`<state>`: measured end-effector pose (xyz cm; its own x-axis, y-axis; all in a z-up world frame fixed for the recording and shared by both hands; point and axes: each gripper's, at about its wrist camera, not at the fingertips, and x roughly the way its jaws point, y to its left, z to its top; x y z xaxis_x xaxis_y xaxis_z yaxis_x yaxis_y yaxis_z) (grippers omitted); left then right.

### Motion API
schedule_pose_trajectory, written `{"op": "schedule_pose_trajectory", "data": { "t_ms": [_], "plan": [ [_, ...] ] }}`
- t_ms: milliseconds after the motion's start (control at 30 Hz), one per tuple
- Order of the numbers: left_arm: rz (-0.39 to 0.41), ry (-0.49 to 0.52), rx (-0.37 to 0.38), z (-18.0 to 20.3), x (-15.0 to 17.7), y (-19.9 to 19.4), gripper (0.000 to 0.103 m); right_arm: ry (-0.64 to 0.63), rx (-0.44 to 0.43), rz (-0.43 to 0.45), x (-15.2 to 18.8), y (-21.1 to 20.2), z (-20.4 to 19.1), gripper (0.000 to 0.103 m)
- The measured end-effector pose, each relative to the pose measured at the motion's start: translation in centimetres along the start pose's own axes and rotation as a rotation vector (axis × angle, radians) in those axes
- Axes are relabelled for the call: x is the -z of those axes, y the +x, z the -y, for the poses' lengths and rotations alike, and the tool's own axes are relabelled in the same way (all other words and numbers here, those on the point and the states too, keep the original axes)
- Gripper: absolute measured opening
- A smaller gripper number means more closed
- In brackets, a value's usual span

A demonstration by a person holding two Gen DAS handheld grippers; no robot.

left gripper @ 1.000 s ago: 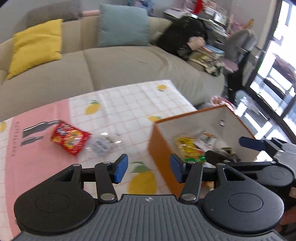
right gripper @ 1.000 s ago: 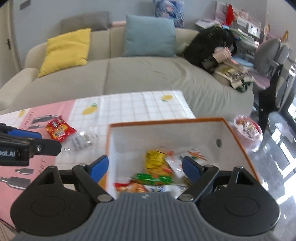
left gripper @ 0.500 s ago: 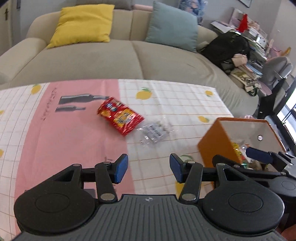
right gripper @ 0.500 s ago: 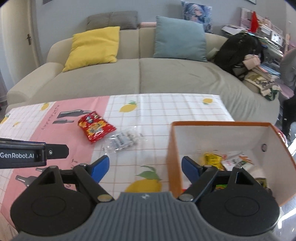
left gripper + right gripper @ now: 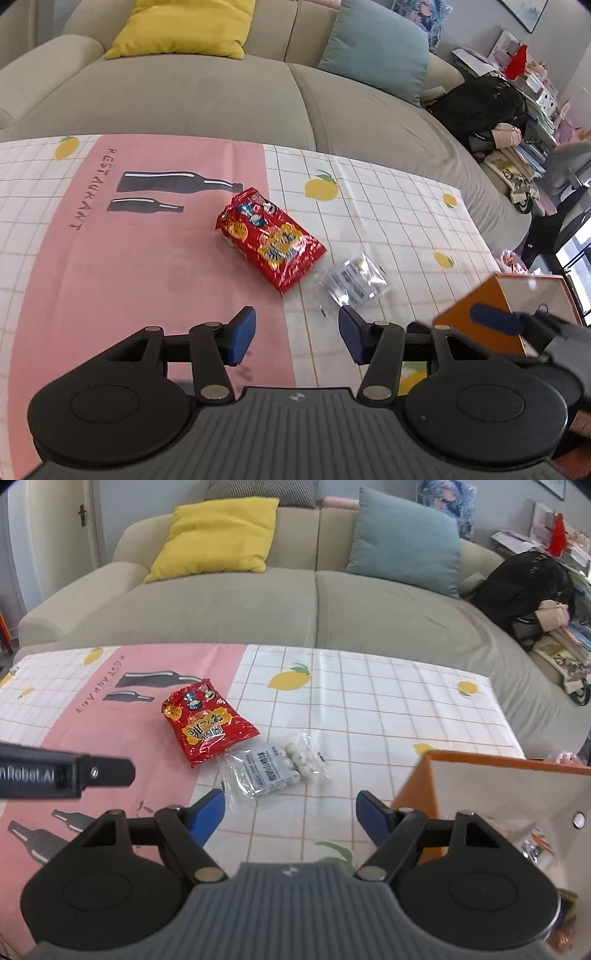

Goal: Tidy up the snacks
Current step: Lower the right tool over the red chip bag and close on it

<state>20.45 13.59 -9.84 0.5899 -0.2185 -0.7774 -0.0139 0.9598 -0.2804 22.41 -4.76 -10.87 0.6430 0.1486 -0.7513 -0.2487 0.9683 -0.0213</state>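
Observation:
A red snack bag (image 5: 271,242) (image 5: 207,725) lies on the tablecloth, with a clear packet of white candies (image 5: 352,282) (image 5: 275,768) just right of it. An orange box (image 5: 517,314) (image 5: 491,801) with white inside walls stands at the table's right end and holds several snacks. My left gripper (image 5: 297,338) is open and empty, above the cloth just short of both packets. My right gripper (image 5: 291,818) is open and empty, just short of the clear packet, left of the box. The left gripper's finger (image 5: 66,773) shows at the left of the right wrist view.
The table (image 5: 388,709) carries a pink and white checked cloth with lemons and bottles. A beige sofa (image 5: 314,602) with a yellow cushion (image 5: 218,539) and a teal cushion (image 5: 402,542) runs behind it. A black bag (image 5: 524,587) and clutter sit at the right.
Both grippers have swung left, away from the box toward the two packets on the cloth. The box has slid to the right edge of both views. Both stay open.

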Motion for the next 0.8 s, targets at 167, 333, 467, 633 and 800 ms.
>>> {"op": "schedule_pose_trajectory", "data": {
  "t_ms": [167, 333, 467, 633, 800],
  "plan": [
    [-0.019, 0.004, -0.021, -0.9, -1.8, 3.1, 0.061, -0.023, -0.002, -0.043, -1.3, 3.7, -0.6, 0.076],
    [-0.044, -0.028, -0.014, -1.8, -3.0, 6.2, 0.061, -0.083, -0.021, -0.063, -3.0, 7.2, -1.4, 0.076],
    [-0.047, -0.066, -0.045, -3.1, -3.5, 7.4, 0.061, -0.109, -0.069, -0.069, -4.3, 9.8, -1.9, 0.077],
    [-0.039, -0.062, -0.126, -5.2, -4.3, 7.2, 0.061, -0.208, -0.188, -0.055, -5.6, 11.6, -4.0, 0.092],
    [-0.023, -0.076, -0.169, -7.3, -4.7, 6.6, 0.061, -0.235, -0.232, -0.078, -7.3, 14.3, -5.4, 0.1]
  ]
}}
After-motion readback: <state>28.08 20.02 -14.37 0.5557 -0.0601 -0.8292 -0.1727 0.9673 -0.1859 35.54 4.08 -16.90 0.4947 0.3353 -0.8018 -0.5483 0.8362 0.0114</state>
